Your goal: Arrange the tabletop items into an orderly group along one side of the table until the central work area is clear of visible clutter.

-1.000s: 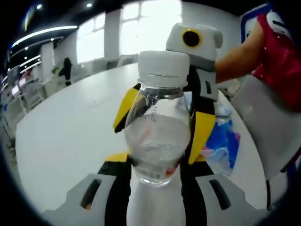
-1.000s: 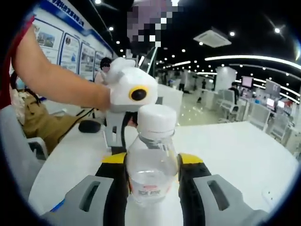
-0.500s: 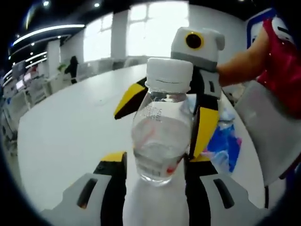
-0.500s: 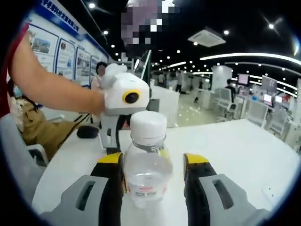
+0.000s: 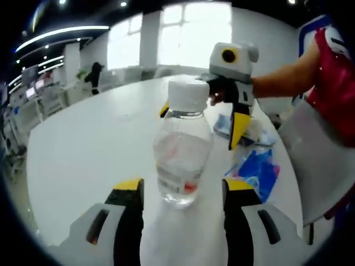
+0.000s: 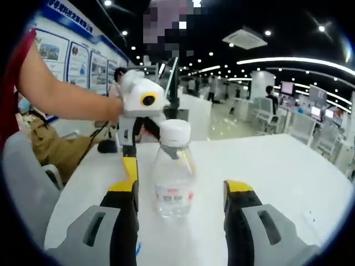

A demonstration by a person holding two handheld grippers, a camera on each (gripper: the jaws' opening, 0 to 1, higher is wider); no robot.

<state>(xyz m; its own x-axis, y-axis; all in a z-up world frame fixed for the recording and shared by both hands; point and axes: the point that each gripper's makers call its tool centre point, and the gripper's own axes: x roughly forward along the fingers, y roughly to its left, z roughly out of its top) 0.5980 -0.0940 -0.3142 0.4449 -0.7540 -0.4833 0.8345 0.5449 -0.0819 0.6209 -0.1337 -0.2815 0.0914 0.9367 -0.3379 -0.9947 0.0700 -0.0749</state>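
The bottle (image 5: 182,149) is clear, glossy plastic with a matt white ribbed cap (image 5: 187,95) and a paper-like label (image 6: 173,195). The table (image 5: 89,155) is smooth white with a soft sheen. At 3 o'clock of the bottle in the left gripper view lies a crinkled, shiny blue plastic bag (image 5: 256,173). The left gripper (image 5: 182,185) and right gripper (image 6: 180,188) have matt grey plastic bodies with black and yellow jaws.
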